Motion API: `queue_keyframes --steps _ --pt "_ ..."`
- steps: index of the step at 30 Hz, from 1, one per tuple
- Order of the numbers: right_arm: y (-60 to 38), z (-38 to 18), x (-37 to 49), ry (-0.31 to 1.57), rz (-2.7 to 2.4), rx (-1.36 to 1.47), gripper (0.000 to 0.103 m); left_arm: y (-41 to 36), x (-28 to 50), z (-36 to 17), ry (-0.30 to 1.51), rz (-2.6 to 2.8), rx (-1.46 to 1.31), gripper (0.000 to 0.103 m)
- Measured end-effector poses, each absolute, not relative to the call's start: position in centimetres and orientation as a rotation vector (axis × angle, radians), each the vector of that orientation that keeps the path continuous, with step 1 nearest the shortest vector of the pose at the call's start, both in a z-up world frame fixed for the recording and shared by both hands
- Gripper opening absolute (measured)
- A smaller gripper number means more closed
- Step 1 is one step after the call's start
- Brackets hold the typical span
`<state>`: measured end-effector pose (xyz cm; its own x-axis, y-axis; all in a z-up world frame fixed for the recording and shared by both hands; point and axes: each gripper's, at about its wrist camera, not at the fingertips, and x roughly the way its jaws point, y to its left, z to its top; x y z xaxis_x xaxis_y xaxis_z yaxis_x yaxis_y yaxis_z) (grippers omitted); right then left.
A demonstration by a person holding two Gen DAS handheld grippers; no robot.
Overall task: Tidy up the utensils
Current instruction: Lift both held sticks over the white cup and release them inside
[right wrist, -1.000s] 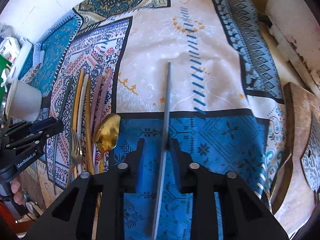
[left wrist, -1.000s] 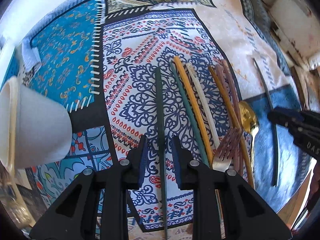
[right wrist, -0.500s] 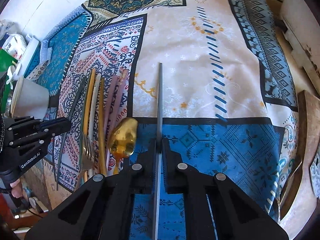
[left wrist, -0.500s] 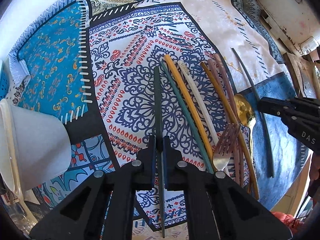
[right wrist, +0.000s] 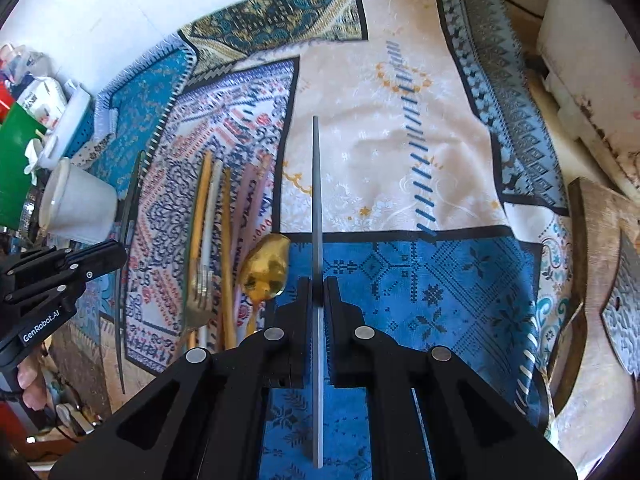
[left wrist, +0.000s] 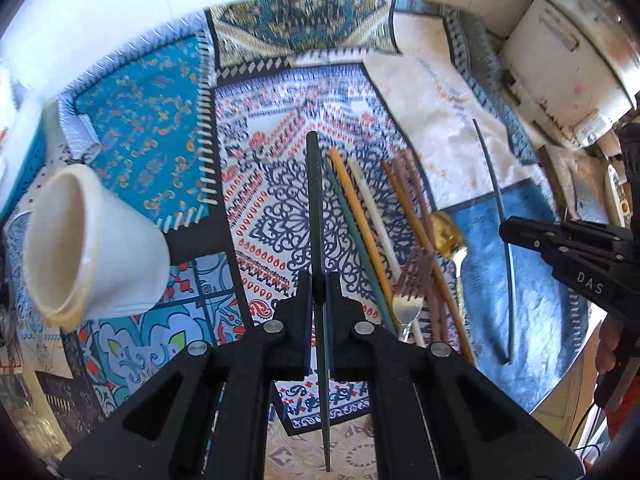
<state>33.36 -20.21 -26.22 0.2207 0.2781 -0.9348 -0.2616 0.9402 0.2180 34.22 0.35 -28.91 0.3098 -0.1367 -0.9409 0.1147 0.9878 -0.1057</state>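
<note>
Both jaws clamp thin sticks: left green stick (left wrist: 318,216), right grey stick (right wrist: 317,216), cup (left wrist: 88,240) nearby.

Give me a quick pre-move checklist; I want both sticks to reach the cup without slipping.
1. Left gripper shut on dark green chopstick: ok.
2. Right gripper shut on grey chopstick: ok.
3. Each stick runs straight between its pads: ok.
4. White cup mouth unobstructed: ok.
5. Cup empty: cannot tell.
6. Fork and gold spoon clear of both grips: ok.

The left gripper (left wrist: 319,294) has its jaws clamped on a dark green chopstick (left wrist: 314,208) above the patterned cloth (left wrist: 280,216).
</note>
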Motion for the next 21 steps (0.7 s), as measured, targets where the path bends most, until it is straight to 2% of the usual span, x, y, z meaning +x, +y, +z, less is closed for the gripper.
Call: queue_keyframes --steps 8,21 --pt "-19.3 -22.2 32.3 1.171 0.428 -0.019 0.005 0.3 31.7 -24.5 1.095 -0.095 -0.069 0.004" --pt "-15.8 -14.3 30.8 0.949 0.567 -0.044 0.005 5.1 29.3 -16.3 0.816 0.061 -0.153 0.004"
